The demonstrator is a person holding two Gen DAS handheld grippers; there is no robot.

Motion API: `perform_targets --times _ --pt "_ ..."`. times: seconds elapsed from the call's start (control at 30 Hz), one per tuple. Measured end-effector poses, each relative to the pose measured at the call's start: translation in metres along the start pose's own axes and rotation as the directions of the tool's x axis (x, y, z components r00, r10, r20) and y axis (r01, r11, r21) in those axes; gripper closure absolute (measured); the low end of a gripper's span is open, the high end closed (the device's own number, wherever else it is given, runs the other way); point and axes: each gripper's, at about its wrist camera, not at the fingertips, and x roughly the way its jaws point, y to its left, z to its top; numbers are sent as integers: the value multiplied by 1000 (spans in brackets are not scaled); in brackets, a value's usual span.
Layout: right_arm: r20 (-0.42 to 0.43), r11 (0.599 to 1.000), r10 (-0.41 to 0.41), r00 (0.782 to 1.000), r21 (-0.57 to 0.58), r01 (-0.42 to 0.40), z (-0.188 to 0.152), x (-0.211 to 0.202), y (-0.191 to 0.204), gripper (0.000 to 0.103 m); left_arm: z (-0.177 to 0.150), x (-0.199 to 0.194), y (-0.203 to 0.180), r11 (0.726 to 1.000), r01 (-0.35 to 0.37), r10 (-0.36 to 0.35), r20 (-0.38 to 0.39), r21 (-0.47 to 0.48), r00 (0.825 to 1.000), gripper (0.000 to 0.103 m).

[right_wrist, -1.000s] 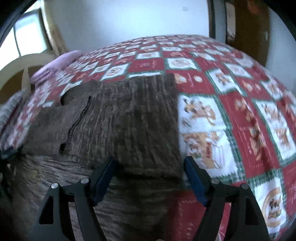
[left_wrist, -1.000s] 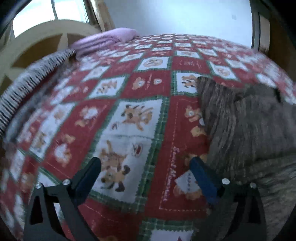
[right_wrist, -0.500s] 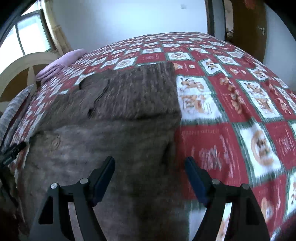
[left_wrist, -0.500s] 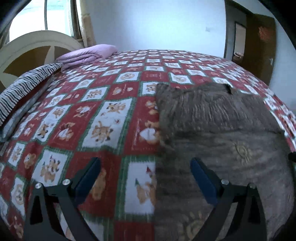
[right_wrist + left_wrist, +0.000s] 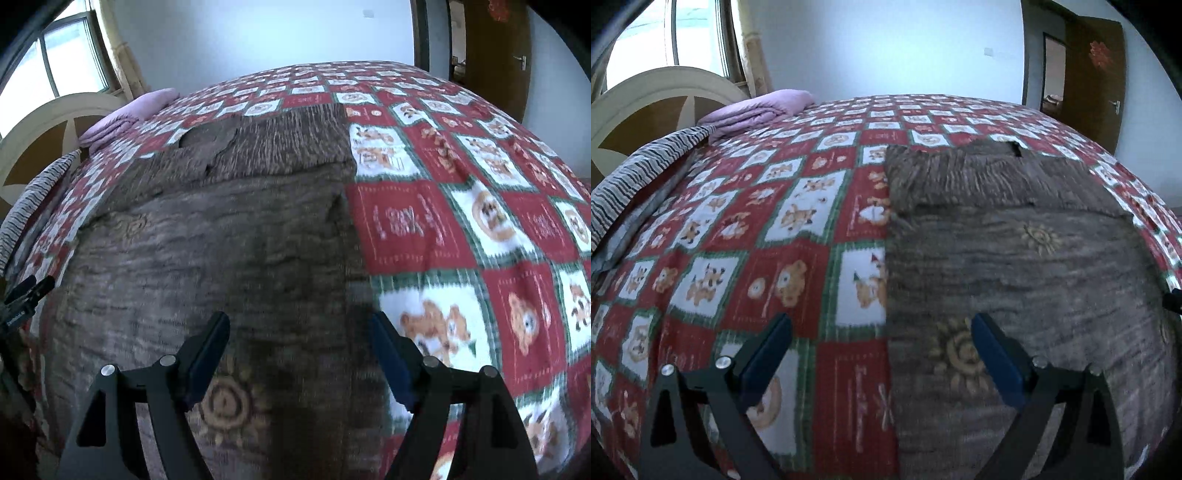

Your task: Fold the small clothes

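Grey-brown knitted garment (image 5: 1015, 258) is seen spread flat on the bed (image 5: 775, 221), with left tool (image 5: 882, 354) and right tool (image 5: 299, 347) held spread and empty above it.

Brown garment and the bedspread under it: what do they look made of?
The brown garment looks like a soft knit or brushed fabric, matte, with streaky ribbed texture and tan sun motifs; blur leaves the weave open. The red checked bedspread looks like printed woven cotton or a similar cloth, matte, with flat bear pictures and shallow wrinkles.
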Motion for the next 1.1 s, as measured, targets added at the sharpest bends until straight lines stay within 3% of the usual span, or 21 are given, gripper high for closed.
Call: perform_targets --times 0.33,0.53,0.7,0.9,1.1 --pt "-6 997 -36 999 -73 36 -37 -16 13 25 -46 -21 -3 998 25 -22 -47 58 999 4" --pt "-21 991 -55 998 -123 52 -59 -26 17 25 -72 -39 -1 994 72 -67 -60 78 996 4" --pt "-22 986 -79 997 -149 75 -79 -38 15 25 -89 -46 5 989 143 -139 -79 48 987 11" --pt "-42 994 -52 998 -101 48 -100 -45 3 22 -95 -51 -1 988 145 -141 -78 49 987 20" --pt "-54 997 -32 998 -76 28 -119 -53 -3 22 -101 -55 -8 988 146 -141 -78 59 987 22"
